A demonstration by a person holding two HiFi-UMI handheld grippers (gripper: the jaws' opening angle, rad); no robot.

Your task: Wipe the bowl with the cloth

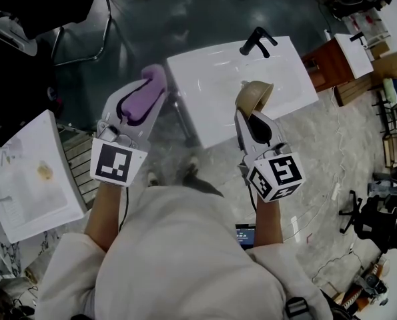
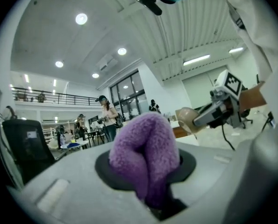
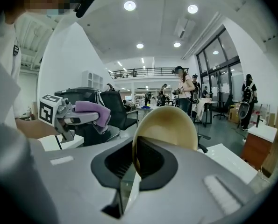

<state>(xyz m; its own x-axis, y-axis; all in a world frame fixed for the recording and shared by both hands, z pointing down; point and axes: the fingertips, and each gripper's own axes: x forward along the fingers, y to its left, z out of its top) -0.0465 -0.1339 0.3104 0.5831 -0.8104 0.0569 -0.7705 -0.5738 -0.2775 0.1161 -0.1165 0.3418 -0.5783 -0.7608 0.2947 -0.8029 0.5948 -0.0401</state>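
The left gripper (image 1: 155,85) had its jaws closed on a bunched purple fleece cloth (image 1: 141,105), which bulged out between and above them. The left gripper view showed the cloth (image 2: 146,153) folded over itself and filling the gap between the jaws.

The right gripper (image 1: 250,115) was nearly shut, pinching the rim of a round tan bowl (image 1: 253,95). The right gripper view showed the bowl (image 3: 169,125) standing on edge, with its wall clamped between the two dark pads.

Bowl and cloth were held well apart, not touching.

Only the head view showed what lay below: a white rectangular sink (image 1: 211,92) with a black tap (image 1: 257,42) at its far edge. In that view the bowl was over the sink's right part and the cloth just beside its left edge.

Each gripper view showed the other tool side-on. The right gripper (image 2: 213,113) appeared with the bowl (image 2: 188,120) at the right of the left gripper view. The left gripper (image 3: 78,118) appeared with the cloth (image 3: 92,111) at the left of the right gripper view. Those views also showed a bright hall with people standing (image 3: 184,90) in the distance.
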